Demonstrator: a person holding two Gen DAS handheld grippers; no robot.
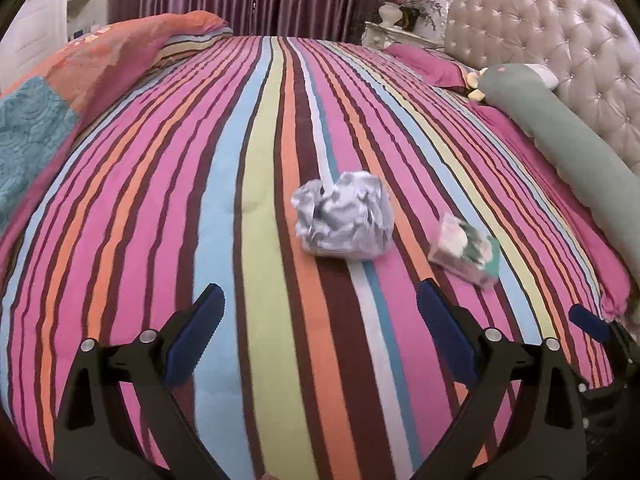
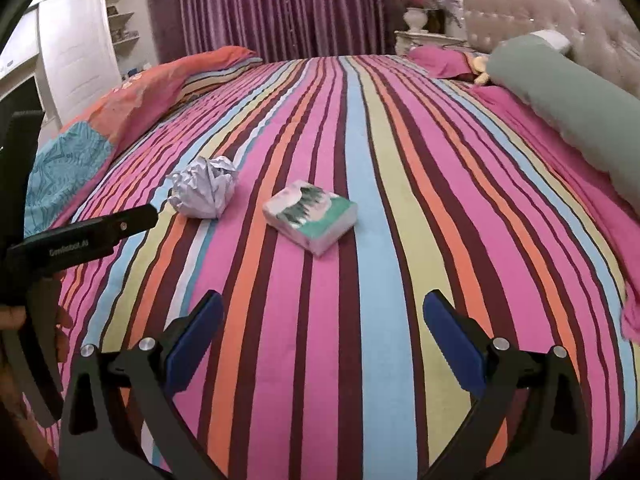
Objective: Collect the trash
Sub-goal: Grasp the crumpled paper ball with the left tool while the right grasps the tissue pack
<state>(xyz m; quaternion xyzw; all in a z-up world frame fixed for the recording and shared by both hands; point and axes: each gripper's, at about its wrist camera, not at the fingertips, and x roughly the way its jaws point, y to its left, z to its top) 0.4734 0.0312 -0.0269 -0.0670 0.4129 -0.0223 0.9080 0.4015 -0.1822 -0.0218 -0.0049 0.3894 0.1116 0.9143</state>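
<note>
A crumpled ball of white-grey paper [image 1: 343, 216] lies on the striped bedspread [image 1: 264, 160], and a small tissue pack with a green and pink print [image 1: 466, 250] lies just right of it. My left gripper [image 1: 320, 300] is open and empty, a short way in front of the paper ball. In the right wrist view the paper ball [image 2: 204, 188] is at left and the tissue pack [image 2: 311, 216] is ahead. My right gripper [image 2: 322, 308] is open and empty, short of the pack. The left gripper's body [image 2: 80, 236] shows at the left edge.
A folded orange and teal quilt [image 1: 80, 72] lies on the bed's left side. A long grey-green bolster [image 1: 560, 136] and pink pillows [image 1: 424, 62] lie along the tufted headboard [image 1: 560, 32] at right. Purple curtains [image 2: 280, 8] and a white cabinet [image 2: 80, 52] stand beyond.
</note>
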